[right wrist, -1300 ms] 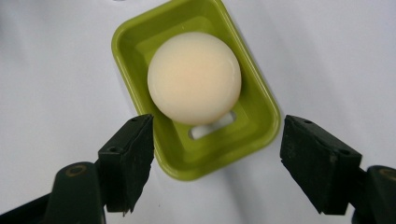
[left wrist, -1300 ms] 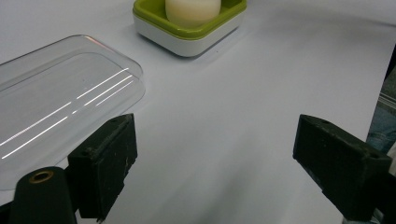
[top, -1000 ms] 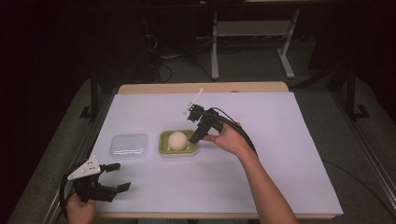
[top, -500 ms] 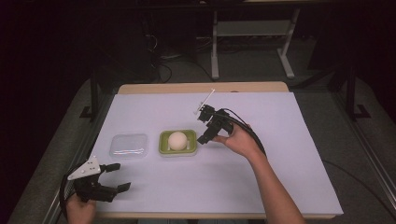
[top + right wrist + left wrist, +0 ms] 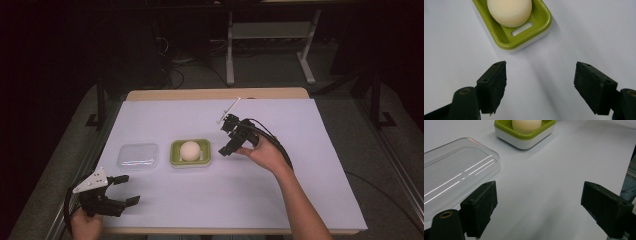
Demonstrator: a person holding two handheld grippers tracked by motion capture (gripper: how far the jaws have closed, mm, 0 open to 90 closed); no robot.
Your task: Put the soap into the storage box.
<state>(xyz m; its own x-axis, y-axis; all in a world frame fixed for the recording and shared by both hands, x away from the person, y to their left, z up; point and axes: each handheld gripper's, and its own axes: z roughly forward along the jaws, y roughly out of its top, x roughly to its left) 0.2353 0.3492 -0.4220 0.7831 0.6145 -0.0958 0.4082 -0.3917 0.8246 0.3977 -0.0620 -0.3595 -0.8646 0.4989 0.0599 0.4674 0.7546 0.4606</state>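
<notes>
A round cream soap (image 5: 190,150) (image 5: 509,11) lies in a green soap dish (image 5: 176,158) (image 5: 539,21) at the middle of the white table. To its left lies a clear plastic lid (image 5: 137,156) (image 5: 454,170). My right gripper (image 5: 228,140) (image 5: 540,85) hovers just right of the dish, open, with nothing between its jaws. My left gripper (image 5: 125,190) (image 5: 539,212) rests near the table's front left corner, open and empty, pointing toward the lid and the dish (image 5: 524,138).
The white sheet (image 5: 310,190) covers the table; a strip of wooden edge (image 5: 215,94) shows at the back. Beyond it stands a metal frame (image 5: 270,35) on a dark floor. A cable (image 5: 272,142) trails from the right gripper over the hand.
My right gripper has drawn back to the right, away from the soap dish, and stands open. The soap stays in the dish. The left gripper has not moved.
</notes>
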